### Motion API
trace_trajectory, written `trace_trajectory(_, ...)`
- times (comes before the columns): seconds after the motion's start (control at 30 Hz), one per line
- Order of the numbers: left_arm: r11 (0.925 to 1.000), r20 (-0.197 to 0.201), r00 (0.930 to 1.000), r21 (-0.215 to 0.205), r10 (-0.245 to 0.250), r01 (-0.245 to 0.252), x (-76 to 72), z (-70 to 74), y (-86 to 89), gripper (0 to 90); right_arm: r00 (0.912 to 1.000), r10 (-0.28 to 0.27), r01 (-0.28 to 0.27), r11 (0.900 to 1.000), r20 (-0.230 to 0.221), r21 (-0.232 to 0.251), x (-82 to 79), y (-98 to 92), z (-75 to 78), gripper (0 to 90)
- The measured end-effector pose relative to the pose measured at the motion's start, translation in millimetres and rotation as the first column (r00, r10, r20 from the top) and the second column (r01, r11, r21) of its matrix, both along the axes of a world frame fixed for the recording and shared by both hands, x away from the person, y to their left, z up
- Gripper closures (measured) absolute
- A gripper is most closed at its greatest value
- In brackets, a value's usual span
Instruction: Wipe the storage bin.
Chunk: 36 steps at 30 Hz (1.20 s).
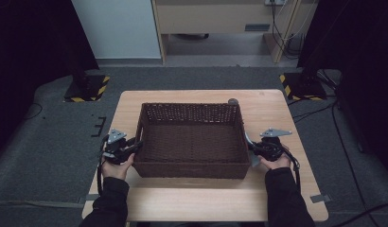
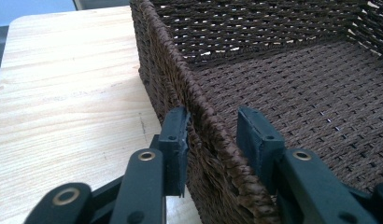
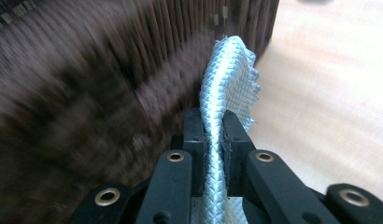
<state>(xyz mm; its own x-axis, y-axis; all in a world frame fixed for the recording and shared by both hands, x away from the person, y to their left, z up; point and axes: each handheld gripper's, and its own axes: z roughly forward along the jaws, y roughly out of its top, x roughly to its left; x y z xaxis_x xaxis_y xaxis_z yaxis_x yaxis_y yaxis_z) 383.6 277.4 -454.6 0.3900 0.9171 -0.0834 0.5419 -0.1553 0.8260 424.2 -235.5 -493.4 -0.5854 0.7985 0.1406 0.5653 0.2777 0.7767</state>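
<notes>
The left gripper [image 2: 210, 135] straddles the left wall of the brown wicker basket [image 1: 190, 137] on the counter [image 1: 272, 106], jaws part open, inner one apart from it. The right gripper [image 3: 213, 135] pinches a pale woven strap [image 3: 229, 74] beside the basket's right wall. Lifting now could tip the basket.

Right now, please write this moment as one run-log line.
left gripper: straddles dark brown woven basket wall | right gripper: shut on pale blue woven cloth
</notes>
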Motion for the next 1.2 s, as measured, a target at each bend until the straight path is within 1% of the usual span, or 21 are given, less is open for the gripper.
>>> trace_trajectory(0.03, 1.0, 0.004, 1.0, 0.003, 0.003, -0.003, -0.2, -0.1, -0.1, 62.0, 0.9996, -0.004, 0.004, 1.0, -0.027, -0.008, 1.4, 1.3, -5.4, 83.8)
trace_trajectory(0.07, 1.0, 0.006, 1.0, 0.006, 0.007, -0.008, -0.4, -0.1, 0.0, 60.2, 0.9988, 0.002, -0.004, 0.999, -0.049, -0.035, 3.3, 4.0, -10.2, 83.9)
trace_trajectory(0.1, 0.9999, 0.008, 0.9999, 0.008, 0.014, -0.014, -0.6, -0.2, 0.4, 58.4, 0.9985, 0.011, -0.014, 0.999, -0.054, -0.047, 3.7, 5.3, -11.6, 83.8)
trace_trajectory(0.17, 0.9997, 0.01, 0.9997, 0.003, 0.024, -0.024, -1.0, -0.7, 1.7, 53.7, 0.9991, 0.01, -0.011, 1.0, -0.04, -0.029, 4.0, 7.8, -10.5, 83.8)
trace_trajectory(0.23, 0.9997, 0.014, 0.9996, -0.001, 0.026, -0.026, -1.9, -1.3, 2.5, 49.7, 0.9998, 0.008, -0.008, 1.0, -0.016, -0.015, 2.3, 7.2, -2.8, 83.8)
trace_trajectory(0.3, 0.9998, 0.015, 0.9997, 0.008, 0.018, -0.018, -3.5, -0.9, 2.4, 47.8, 0.9992, 0.005, -0.006, 0.999, 0.04, 0.033, -1.0, 2.8, 9.9, 83.8)
trace_trajectory(0.33, 0.9999, 0.018, 0.9998, 0.008, 0.013, -0.013, -5.1, -0.2, 2.4, 47.4, 0.9982, -0.001, -0.002, 0.999, 0.06, 0.048, -2.8, 1.1, 15.3, 83.8)
trace_trajectory(0.4, 1.0, 0.027, 0.9996, 0.007, 0.006, -0.006, -8.5, 1.8, 2.9, 46.2, 0.9928, -0.004, -0.007, 0.996, 0.119, 0.089, -8.6, -4.1, 29.3, 83.8)
trace_trajectory(0.47, 1.0, 0.029, 0.9996, -0.002, -0.004, 0.004, -10.8, 3.1, 3.5, 45.5, 0.9901, -0.006, -0.009, 0.994, 0.14, 0.106, -11.8, -6.8, 35.8, 83.8)
trace_trajectory(0.53, 0.9998, 0.019, 0.9996, 0.002, -0.02, 0.02, -13.0, 2.7, 3.6, 47.1, 0.9908, 0.001, -0.015, 0.995, 0.136, 0.1, -13.5, -7.1, 35.4, 83.8)
trace_trajectory(0.57, 0.9996, 0.012, 0.9995, 0.005, -0.028, 0.028, -13.8, 1.9, 3.5, 48.1, 0.9925, 0.004, -0.015, 0.995, 0.122, 0.095, -14.1, -6.7, 32.9, 83.8)
trace_trajectory(0.6, 0.9993, 0.001, 0.9994, 0.012, -0.036, 0.036, -14.3, 1.0, 3.0, 49.5, 0.9939, 0.01, -0.018, 0.997, 0.11, 0.077, -14.6, -6.2, 29.7, 83.8)
trace_trajectory(0.67, 0.9991, -0.002, 0.9991, 0.002, -0.042, 0.042, -14.9, -0.2, 2.8, 54.1, 0.9968, 0.011, -0.015, 0.998, 0.079, 0.056, -14.9, -4.9, 21.4, 83.8)
trace_trajectory(0.73, 0.9987, -0.006, 0.9987, -0.009, -0.05, 0.05, -15.1, -0.2, 2.3, 58.1, 0.9995, 0.004, -0.005, 1.0, 0.032, 0.026, -14.3, -3.0, 11.5, 83.8)
trace_trajectory(0.87, 0.999, -0.007, 0.9991, -0.016, -0.041, 0.041, -15.2, -0.1, 1.9, 61.1, 0.9993, 0.009, -0.01, 1.0, -0.037, -0.01, -13.4, 2.1, -6.0, 83.8)
trace_trajectory(0.97, 0.9996, -0.007, 0.9996, -0.011, -0.026, 0.026, -15.7, 0.3, 0.3, 62.7, 0.9981, 0.003, -0.003, 1.0, -0.061, -0.001, -11.6, 3.2, -10.5, 83.8)
trace_trajectory(1.0, 0.9997, -0.007, 0.9997, -0.009, -0.022, 0.022, -15.9, 0.4, -0.1, 63.1, 0.9989, 0.01, -0.01, 1.0, -0.045, 0.004, -11.4, 2.0, -8.9, 83.8)
trace_trajectory(1.07, 0.9999, -0.006, 0.9999, -0.002, -0.015, 0.015, -15.9, 0.6, -1.1, 63.6, 0.9999, 0.005, -0.004, 0.999, -0.015, 0.042, -14.4, -0.8, -0.2, 83.8)
trace_trajectory(1.1, 0.9999, -0.004, 0.9999, 0.0, -0.012, 0.012, -15.7, 0.7, -1.7, 63.8, 0.9996, 0.004, -0.005, 0.998, 0.03, 0.061, -17.2, -2.9, 8.9, 83.8)
trace_trajectory(1.13, 1.0, -0.005, 1.0, 0.005, -0.008, 0.008, -15.4, 0.9, -2.5, 64.0, 0.9985, 0.001, -0.005, 0.997, 0.055, 0.081, -19.6, -3.9, 14.9, 83.8)
trace_trajectory(1.2, 1.0, -0.004, 1.0, 0.008, -0.005, 0.005, -14.6, 1.0, -3.6, 64.2, 0.9918, 0.008, -0.023, 0.993, 0.128, 0.117, -27.2, -7.4, 30.5, 83.8)
